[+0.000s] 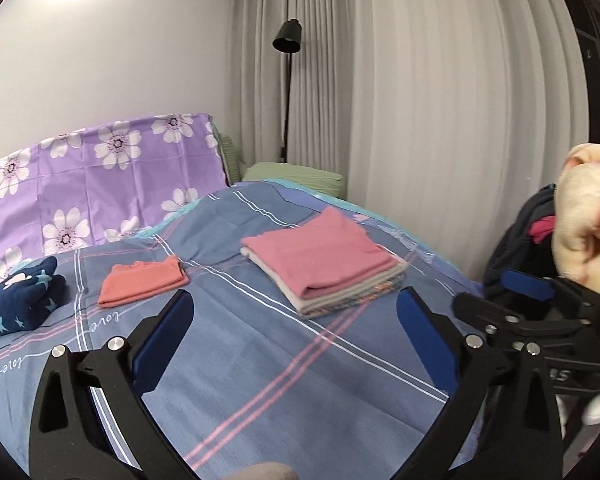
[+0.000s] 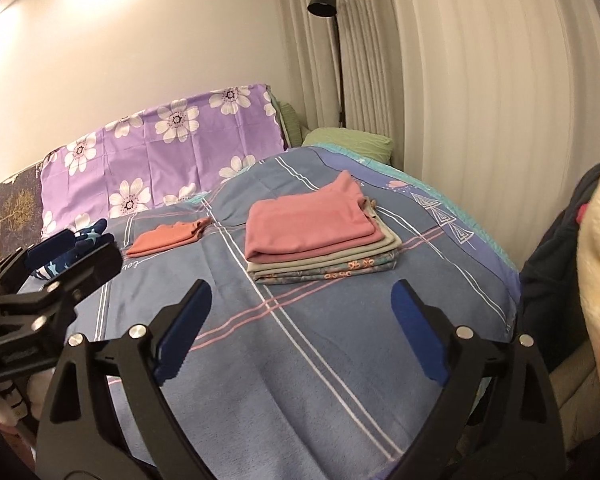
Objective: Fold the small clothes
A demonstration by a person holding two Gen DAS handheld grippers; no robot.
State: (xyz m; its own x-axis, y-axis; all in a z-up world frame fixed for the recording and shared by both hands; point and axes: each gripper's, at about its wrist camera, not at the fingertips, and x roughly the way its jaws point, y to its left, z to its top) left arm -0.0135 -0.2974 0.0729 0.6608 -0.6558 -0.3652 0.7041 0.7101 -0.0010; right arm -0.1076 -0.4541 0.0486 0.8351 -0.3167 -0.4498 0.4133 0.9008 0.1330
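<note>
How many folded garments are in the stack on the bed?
4 can be told in the stack: a pink one on top, two grey-beige ones under it, and a flowered one at the bottom. More thin layers may be hidden between them.

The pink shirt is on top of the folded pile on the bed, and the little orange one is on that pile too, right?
Not quite. The pink shirt does top the folded pile, but the little orange one lies by itself on the bed, left of the pile. The right wrist view shows the gap.
</note>
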